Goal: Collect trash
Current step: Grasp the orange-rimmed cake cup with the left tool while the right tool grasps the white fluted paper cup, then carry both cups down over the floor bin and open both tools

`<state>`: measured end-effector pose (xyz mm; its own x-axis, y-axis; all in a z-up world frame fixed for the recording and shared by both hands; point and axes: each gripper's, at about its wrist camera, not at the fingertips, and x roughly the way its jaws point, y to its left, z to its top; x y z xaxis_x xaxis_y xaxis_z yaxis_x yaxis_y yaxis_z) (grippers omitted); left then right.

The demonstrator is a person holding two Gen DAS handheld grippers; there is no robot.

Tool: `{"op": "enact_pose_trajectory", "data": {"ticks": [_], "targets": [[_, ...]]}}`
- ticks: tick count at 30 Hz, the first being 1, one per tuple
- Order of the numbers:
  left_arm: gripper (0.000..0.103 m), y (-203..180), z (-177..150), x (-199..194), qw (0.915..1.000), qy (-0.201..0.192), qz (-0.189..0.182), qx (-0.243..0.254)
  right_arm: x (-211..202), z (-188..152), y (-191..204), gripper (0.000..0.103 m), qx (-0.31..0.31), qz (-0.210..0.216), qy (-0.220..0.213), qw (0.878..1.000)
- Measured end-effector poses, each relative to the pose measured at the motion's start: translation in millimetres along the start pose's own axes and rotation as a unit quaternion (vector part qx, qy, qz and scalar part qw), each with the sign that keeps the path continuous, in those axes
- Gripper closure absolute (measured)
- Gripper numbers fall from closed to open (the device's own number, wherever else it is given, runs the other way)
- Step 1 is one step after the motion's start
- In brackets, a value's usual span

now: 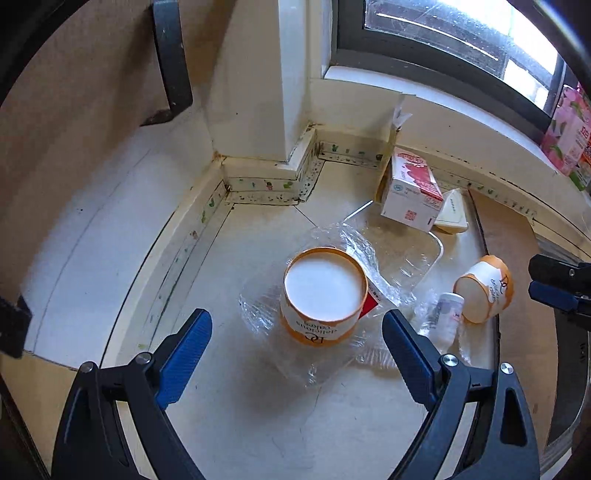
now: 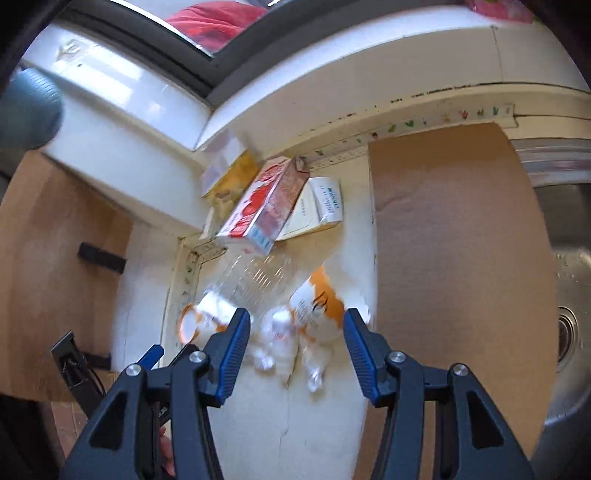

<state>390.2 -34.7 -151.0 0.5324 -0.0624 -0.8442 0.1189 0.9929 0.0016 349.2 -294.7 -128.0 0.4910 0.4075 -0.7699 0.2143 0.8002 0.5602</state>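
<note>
Trash scattered on pale counter (image 1: pixel 258 424) below window (image 1: pixel 443 33). Left gripper (image 1: pixel 297 328) spread wide, empty, poised over upright orange paper cup (image 1: pixel 323 295) standing on crinkled clear plastic wrap (image 1: pixel 354 240). Right gripper (image 2: pixel 295 332) also spread, empty, hovering over tipped orange cup (image 2: pixel 319 306) and small white bottle (image 2: pixel 277 332); view blurred. Farther back: red-and-white carton (image 1: pixel 410 192) leaning by wall, cream wedge-shaped packet (image 1: pixel 452 212) just beside it. Cardboard sheet (image 2: pixel 454 240) and steel sink (image 2: pixel 569 295) to right.

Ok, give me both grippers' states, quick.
Left gripper: open, empty, jaws either side of the upright orange cup.
Right gripper: open, empty, above the tipped orange cup.
</note>
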Motion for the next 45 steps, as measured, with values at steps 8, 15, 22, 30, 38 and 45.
{"op": "enact_pose_trajectory", "data": {"ticks": [8,15,22,30,38,45], "targets": [[0.014,1.7,4.8,24.6,0.9997,-0.004,-0.006,-0.023,43.9,6.7,-9.3,0.050,-0.020,0.005,0.032,0.999],[0.054,-13.6,4.7,30.6,0.9998,-0.015,-0.011,0.003,44.8,0.6,-1.2,0.057,-0.052,0.017,0.031,0.998],[0.056,-19.0,-2.6,1.4,0.9984,-0.054,-0.014,0.009,32.3,-11.7,20.7,0.101,-0.095,0.036,0.022,0.995],[0.056,-15.2,-25.9,-52.4,0.9959,-0.083,-0.033,0.012,3.8,-33.9,28.9,0.101,-0.094,0.071,0.005,0.993],[0.056,-2.6,-92.1,-113.3,0.9950,-0.080,-0.061,0.000,-32.4,-95.9,52.6,0.101,-0.128,0.096,0.003,0.987],[0.056,21.8,-170.4,-176.8,0.9921,-0.088,-0.090,-0.004,-64.6,-185.6,81.4,0.101,-0.145,0.096,0.004,0.985]]}}
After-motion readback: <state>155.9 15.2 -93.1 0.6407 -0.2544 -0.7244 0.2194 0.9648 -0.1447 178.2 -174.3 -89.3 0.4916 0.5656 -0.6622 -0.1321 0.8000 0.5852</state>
